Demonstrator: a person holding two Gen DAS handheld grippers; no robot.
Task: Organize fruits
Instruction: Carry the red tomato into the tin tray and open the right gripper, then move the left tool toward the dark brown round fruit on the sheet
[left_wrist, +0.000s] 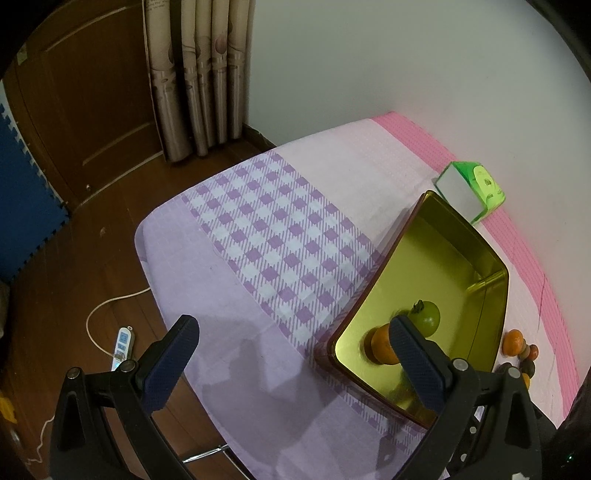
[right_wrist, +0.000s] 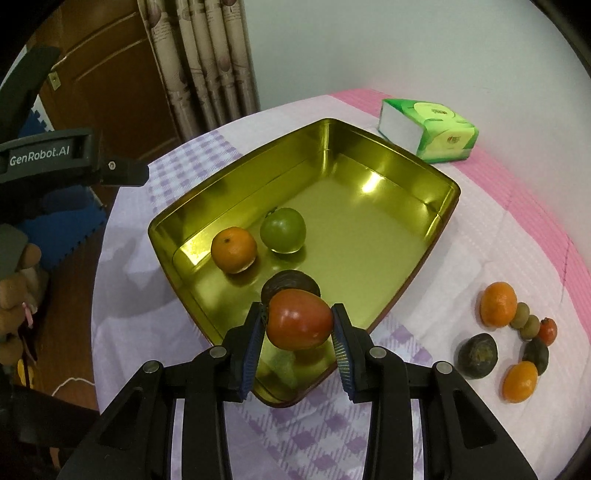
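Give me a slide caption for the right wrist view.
Right gripper holds a red fruit above the gold tin, which already contains an orange and a green fruit.

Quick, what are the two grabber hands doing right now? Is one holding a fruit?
Left gripper: open, fingers wide apart, holding nothing.
Right gripper: shut on a red fruit, held over the gold tin.

- It was a room in a home.
- Patterned curtains (left_wrist: 199, 74) hung beside a brown wooden door (left_wrist: 92, 92).
- A checked cloth (left_wrist: 280, 236) covered the desk, with a tissue pack (right_wrist: 428, 129) on it.
- Wood flooring (left_wrist: 74, 280) carried blue foam mats (left_wrist: 26, 206).
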